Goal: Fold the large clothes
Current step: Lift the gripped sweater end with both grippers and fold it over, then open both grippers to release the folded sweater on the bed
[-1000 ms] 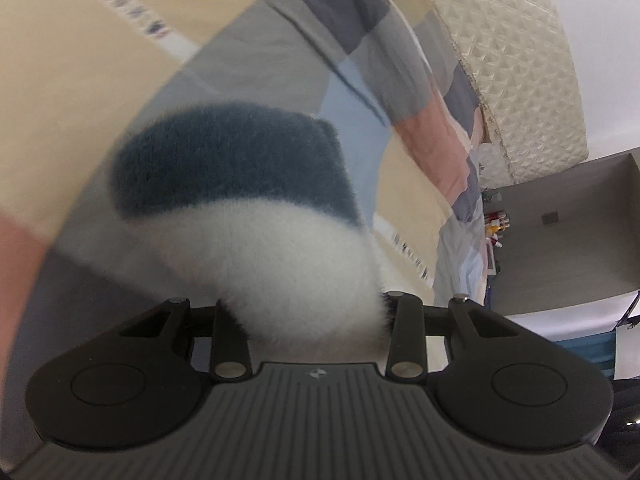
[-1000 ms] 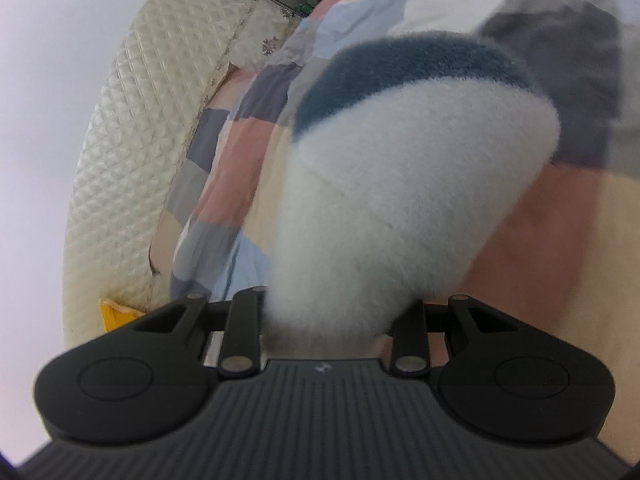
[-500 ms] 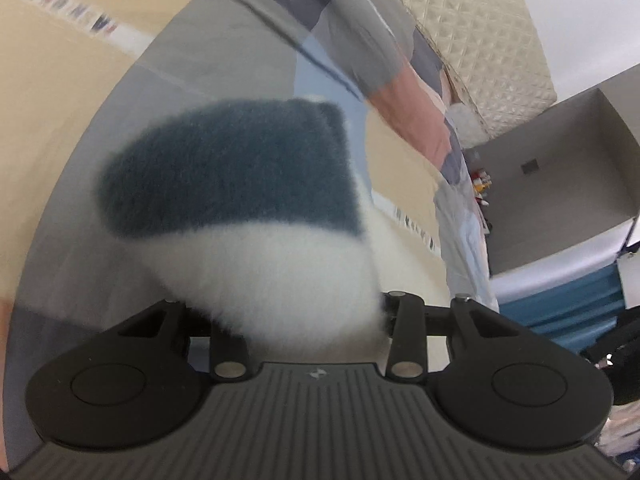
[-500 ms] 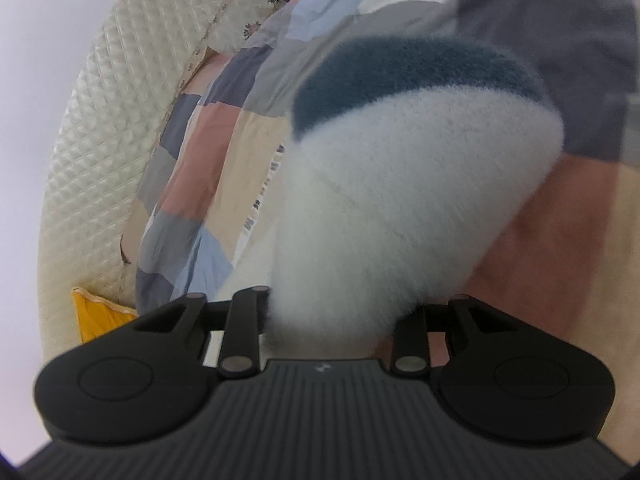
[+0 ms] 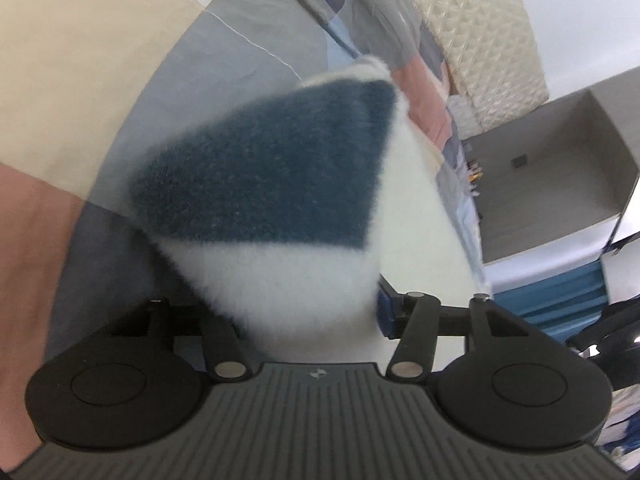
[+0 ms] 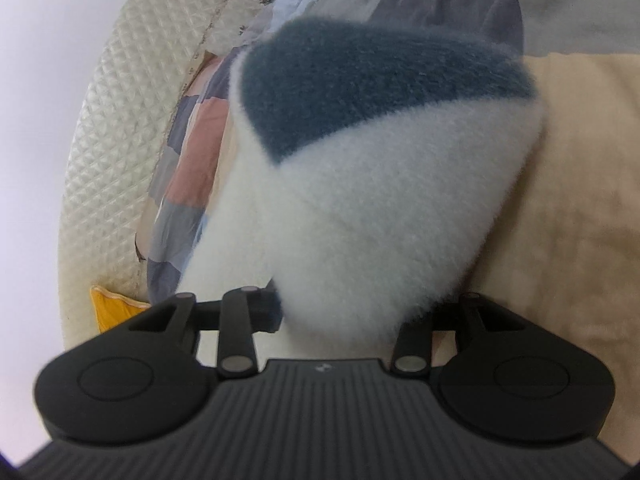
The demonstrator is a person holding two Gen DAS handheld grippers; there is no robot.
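Fluffy white-and-teal fleece garment (image 5: 280,208) fills centre frame between both my opening grippers, left gripper (image 5: 312,320) and right gripper (image 6: 340,312); grip unclear; patchwork bedspread (image 5: 100,60) behind.

1. The fingertips of the left gripper (image 5: 316,312) are covered by the fluffy garment (image 5: 280,216), which is smeared by motion blur.
2. The right gripper (image 6: 340,312) fingertips are likewise buried in the fleece.
3. Small items on the grey shelf (image 5: 474,170) cannot be identified.
4. The yellow object (image 6: 110,308) is partly hidden.
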